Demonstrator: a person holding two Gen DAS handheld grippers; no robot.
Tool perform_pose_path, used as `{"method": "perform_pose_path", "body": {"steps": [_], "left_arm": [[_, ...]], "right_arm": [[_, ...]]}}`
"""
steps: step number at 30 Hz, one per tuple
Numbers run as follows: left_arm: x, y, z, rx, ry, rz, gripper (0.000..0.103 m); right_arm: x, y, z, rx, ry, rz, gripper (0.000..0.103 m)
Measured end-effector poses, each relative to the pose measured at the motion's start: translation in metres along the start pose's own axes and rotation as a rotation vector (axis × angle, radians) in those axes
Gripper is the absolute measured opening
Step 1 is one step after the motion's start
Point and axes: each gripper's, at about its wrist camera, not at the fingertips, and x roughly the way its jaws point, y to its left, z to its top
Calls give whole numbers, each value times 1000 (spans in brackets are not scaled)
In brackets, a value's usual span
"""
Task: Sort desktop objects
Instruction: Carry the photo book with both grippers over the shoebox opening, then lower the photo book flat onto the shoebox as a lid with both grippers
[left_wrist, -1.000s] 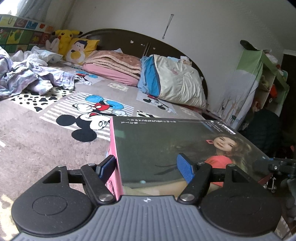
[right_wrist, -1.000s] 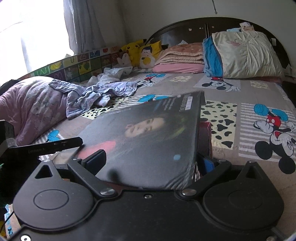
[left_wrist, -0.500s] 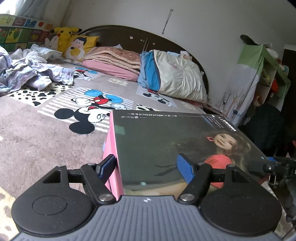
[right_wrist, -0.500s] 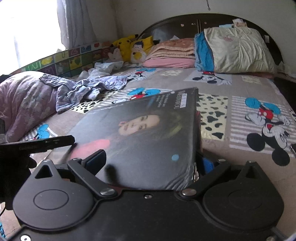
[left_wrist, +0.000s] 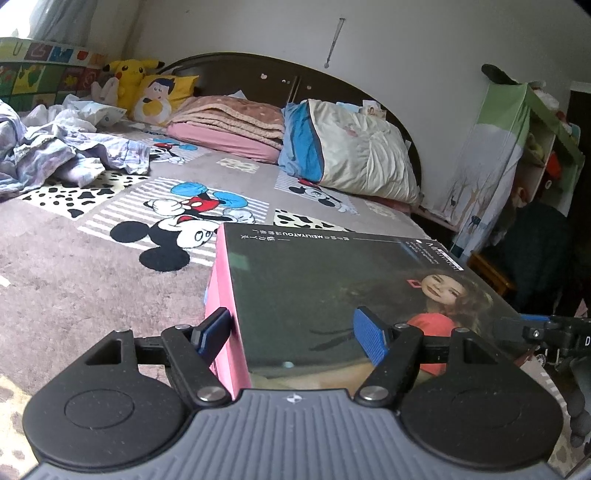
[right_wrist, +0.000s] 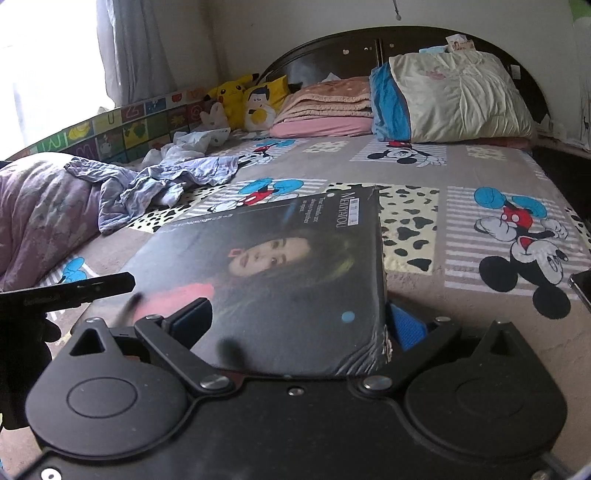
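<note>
Both grippers carry one flat box above the bed: the left gripper and the right gripper each have jaws partly open, clamped across a near corner. With such shallow corner holds, I'd worry the box twists loose if either hand drifts.

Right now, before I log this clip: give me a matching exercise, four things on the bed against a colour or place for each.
Things:
1. box
2. Pikachu plush
3. cream pillow
4. crumpled clothes

Descriptions:
A. yellow, by the headboard
B. leaning on the headboard, blue edge
C. pale purple heap near the alphabet mat
D. dark top with a portrait, pink side

Pairs: 1-D, 2-A, 3-B, 4-C
</note>
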Motion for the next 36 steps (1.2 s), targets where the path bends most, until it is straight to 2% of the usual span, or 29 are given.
{"method": "perform_pose_path", "body": {"steps": [13,17,18,21,25,31,36], "left_arm": [[-3,-5,0,19,1,3,73],[-5,1,1,-20,-25,51,73],[-4,-3,1,-1,-15,48,73],[1,-12,0,46,11,40,73],[0,-2,1,-25,8,8,73],[1,-9,-1,33,11,37,74],[1,-8,-1,18,9,61,74]], "right_arm": [[-1,-13,-1,44,-5,-46,101],[3,-35,-7,211,27,50,101],[3,-38,-8,231,25,51,101],[4,-43,-11,263,28,63,101],[4,-40,-13,263,30,65,101],[13,-52,-22,364,67,137,98],[17,-55,-27,398,77,153,97]]}}
